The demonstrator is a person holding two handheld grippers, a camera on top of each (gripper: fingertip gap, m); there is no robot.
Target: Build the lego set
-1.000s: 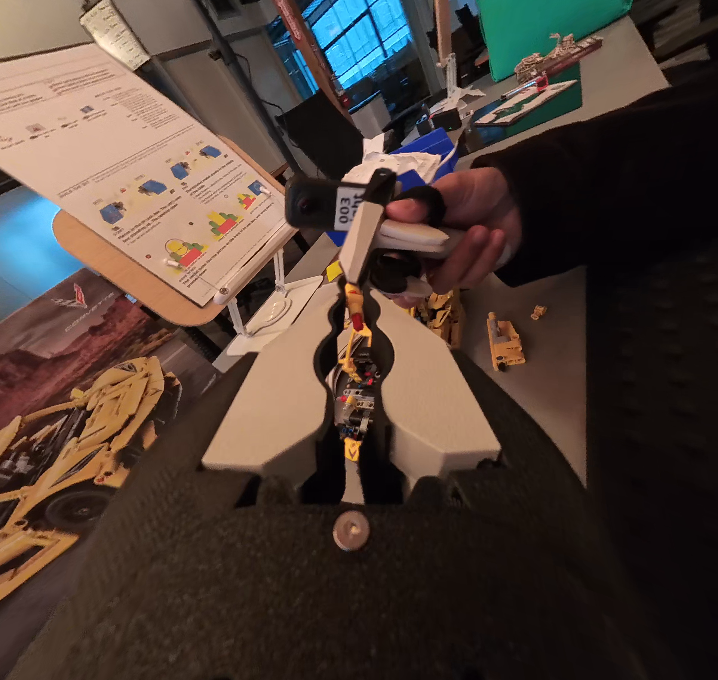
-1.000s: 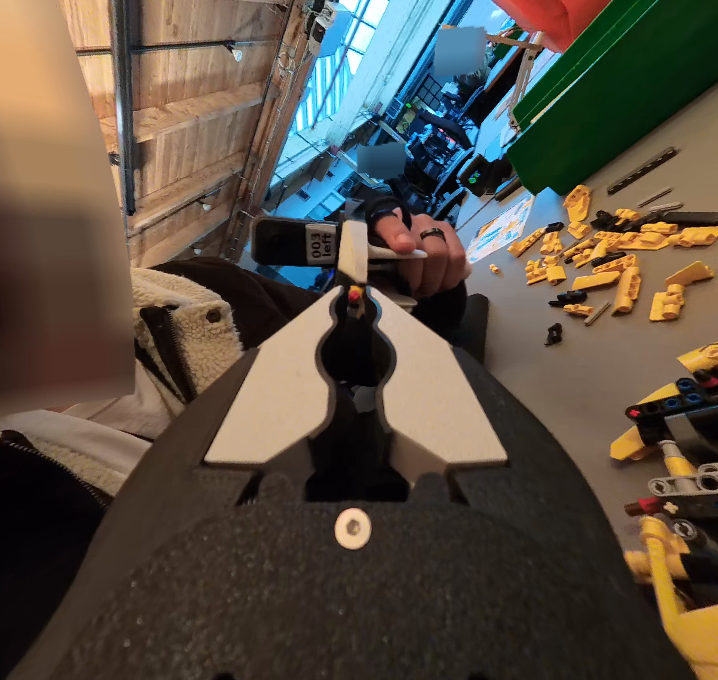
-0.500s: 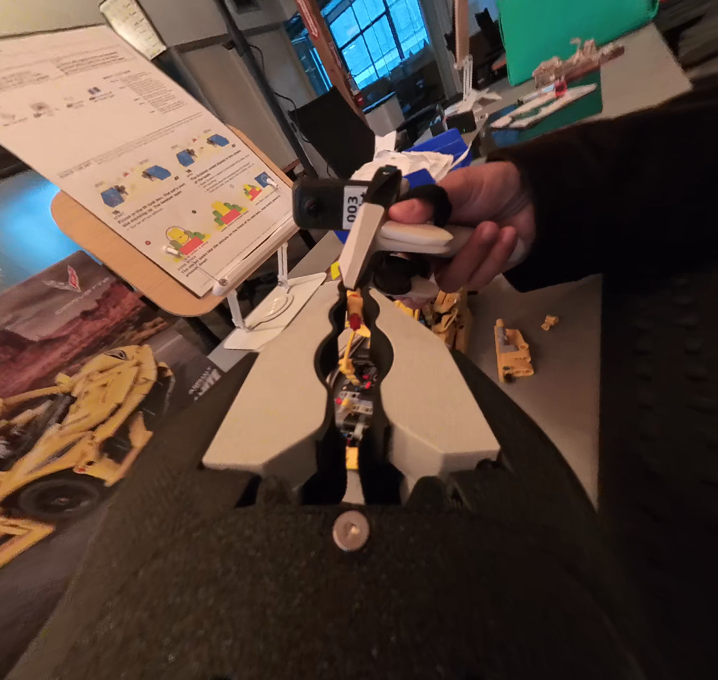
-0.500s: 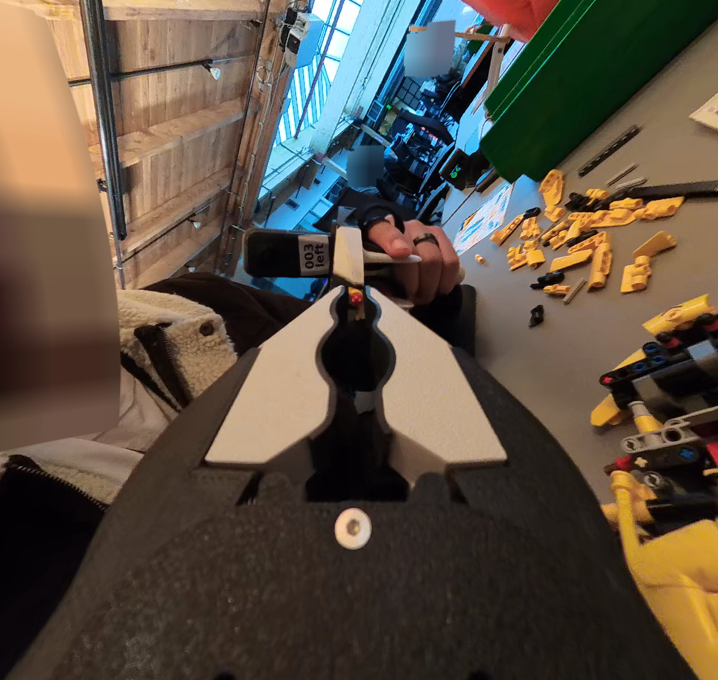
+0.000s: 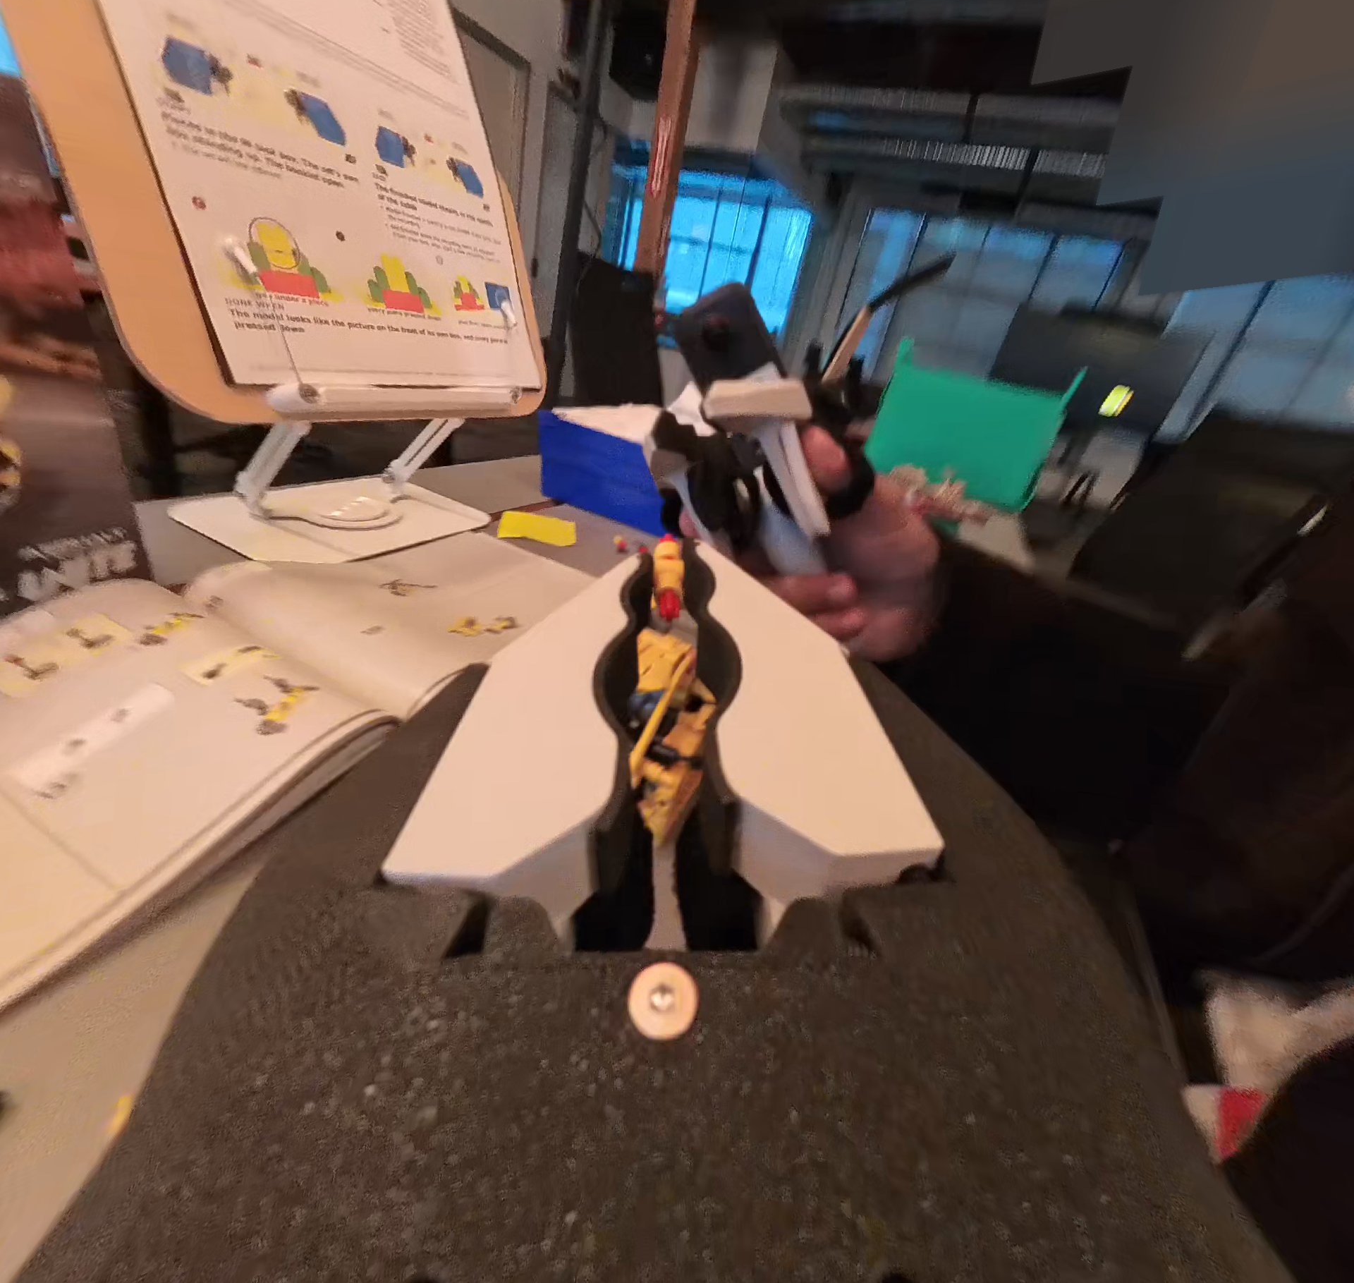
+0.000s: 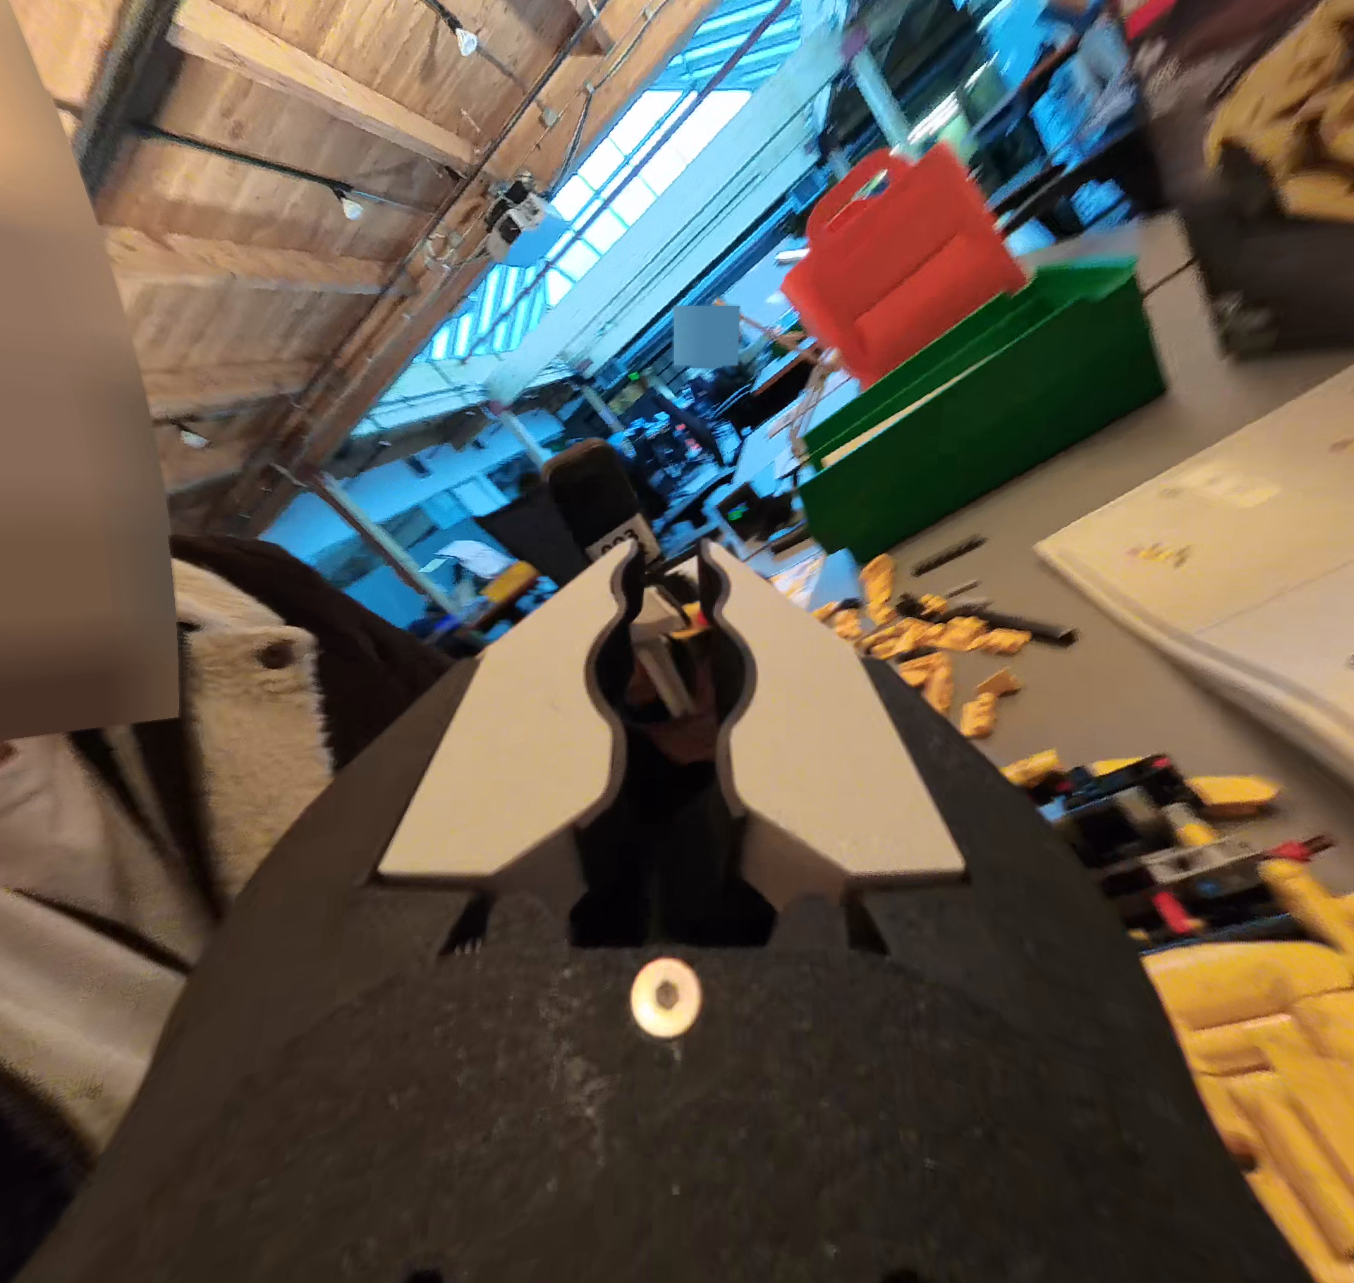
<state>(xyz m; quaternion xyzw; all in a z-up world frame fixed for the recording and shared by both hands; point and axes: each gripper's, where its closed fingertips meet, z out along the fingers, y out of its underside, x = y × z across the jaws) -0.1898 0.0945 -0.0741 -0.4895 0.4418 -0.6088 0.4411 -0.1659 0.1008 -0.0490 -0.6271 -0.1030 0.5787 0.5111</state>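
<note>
I am holding a small yellow piece with a red pin (image 5: 668, 581) clenched in the tips of my left gripper (image 5: 670, 566), its long axis running forward along the fingers. My right gripper (image 6: 665, 570) is standing released, nothing between its tips. The half-built yellow car (image 6: 1187, 852) is lying on the table (image 6: 1143, 669) to its right, nearer this hand, I think; the picture is blurred.

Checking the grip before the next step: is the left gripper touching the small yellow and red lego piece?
Touching. In the left wrist view the left gripper has its jaws closed on the yellow and red lego piece, pinched at the tips.
</note>
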